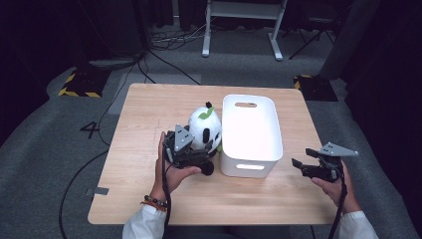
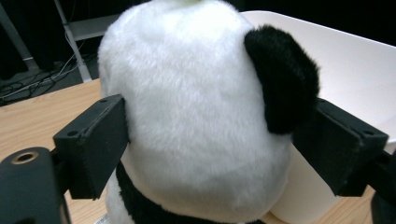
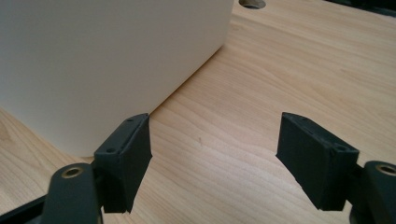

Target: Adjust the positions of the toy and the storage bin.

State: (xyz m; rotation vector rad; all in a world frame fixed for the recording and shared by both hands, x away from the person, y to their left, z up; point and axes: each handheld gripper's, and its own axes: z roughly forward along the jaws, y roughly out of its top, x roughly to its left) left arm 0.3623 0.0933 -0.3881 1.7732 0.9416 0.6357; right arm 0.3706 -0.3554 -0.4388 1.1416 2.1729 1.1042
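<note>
Overhead, the panda plush [image 1: 205, 130] stood on the bench [image 1: 149, 119] beside the white bin [image 1: 251, 134], not yet inside. Left gripper [image 2: 210, 140] fingers pinched its body. Right gripper [image 3: 212, 158] fingers were spread, empty, near the bin wall.

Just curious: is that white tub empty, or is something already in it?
Empty. The high view shows the white tub's bare inside; the panda toy stands outside, beside it.

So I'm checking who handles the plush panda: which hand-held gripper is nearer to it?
Left. The left hand-held gripper has the plush panda between its jaws; the right hand-held gripper is beyond the white bin, jaws open.
</note>
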